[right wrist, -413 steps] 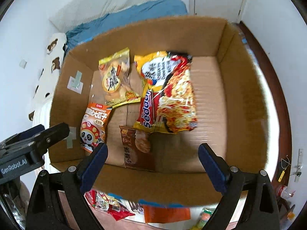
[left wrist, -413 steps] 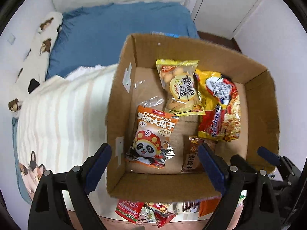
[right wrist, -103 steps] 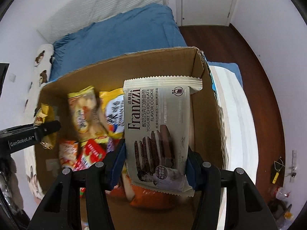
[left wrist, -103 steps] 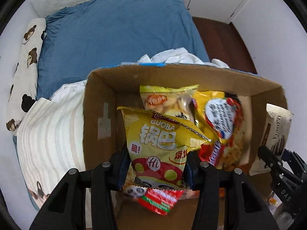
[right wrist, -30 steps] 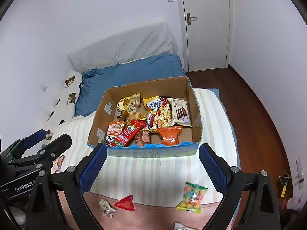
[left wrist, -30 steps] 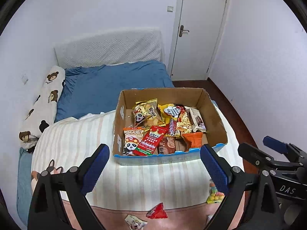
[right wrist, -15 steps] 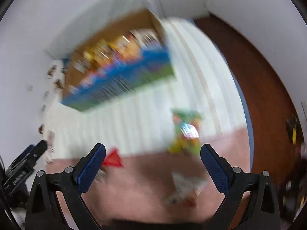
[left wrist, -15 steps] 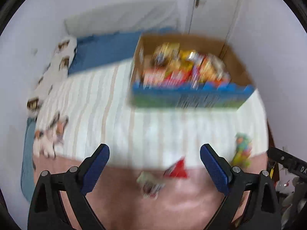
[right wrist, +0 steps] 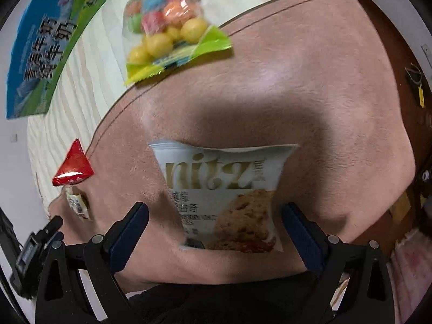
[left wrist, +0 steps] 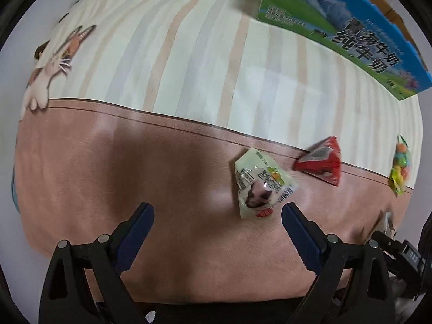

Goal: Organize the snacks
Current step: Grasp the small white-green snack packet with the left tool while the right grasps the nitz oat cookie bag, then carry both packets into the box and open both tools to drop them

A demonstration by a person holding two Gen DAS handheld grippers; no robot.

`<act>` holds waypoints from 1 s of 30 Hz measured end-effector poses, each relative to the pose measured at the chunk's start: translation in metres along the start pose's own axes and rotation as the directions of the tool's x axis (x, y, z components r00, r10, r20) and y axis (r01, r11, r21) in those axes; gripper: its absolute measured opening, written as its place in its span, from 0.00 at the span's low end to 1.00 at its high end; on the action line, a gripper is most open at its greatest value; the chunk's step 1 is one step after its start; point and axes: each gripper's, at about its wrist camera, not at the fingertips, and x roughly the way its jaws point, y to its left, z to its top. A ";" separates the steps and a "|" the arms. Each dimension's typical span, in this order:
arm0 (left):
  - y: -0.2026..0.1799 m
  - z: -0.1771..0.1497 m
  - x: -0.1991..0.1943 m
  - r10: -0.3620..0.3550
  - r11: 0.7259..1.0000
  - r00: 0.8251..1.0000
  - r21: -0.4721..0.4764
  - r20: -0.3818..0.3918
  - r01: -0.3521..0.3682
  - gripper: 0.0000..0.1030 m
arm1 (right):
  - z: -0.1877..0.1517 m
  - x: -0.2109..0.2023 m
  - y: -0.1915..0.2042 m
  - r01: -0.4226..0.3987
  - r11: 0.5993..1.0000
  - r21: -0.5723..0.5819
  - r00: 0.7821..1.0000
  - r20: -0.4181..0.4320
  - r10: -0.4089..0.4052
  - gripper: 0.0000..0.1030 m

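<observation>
Four snack packs lie out. The right gripper (right wrist: 215, 213), wide open, has just narrowed around the white pack (right wrist: 224, 197), holding nothing. The left gripper (left wrist: 217, 216), wide open, holds nothing; the pale green pack (left wrist: 260, 183) is just ahead.

Both wrist cameras looked steeply down, close over the pink blanket (left wrist: 135, 189). They shared the red triangular packet (left wrist: 321, 162), the candy bag (right wrist: 167, 29) and the box's (left wrist: 337, 24) printed side, at the frames' upper edges.
</observation>
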 end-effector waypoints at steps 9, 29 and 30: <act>-0.028 0.013 0.039 -0.092 0.995 0.994 0.039 -0.061 0.094 0.94 | -0.004 0.004 0.061 0.066 0.975 -0.213 0.997 0.043 -0.058 0.59; -0.027 -0.014 0.047 -0.066 0.996 0.998 0.067 -0.012 0.067 0.57 | 0.012 0.012 0.091 0.087 0.964 -0.252 0.995 0.079 -0.069 0.50; -0.027 -0.014 0.041 -0.076 0.995 0.997 0.064 -0.005 0.076 0.57 | 0.011 0.008 0.092 0.071 0.965 -0.254 0.995 0.082 -0.052 0.50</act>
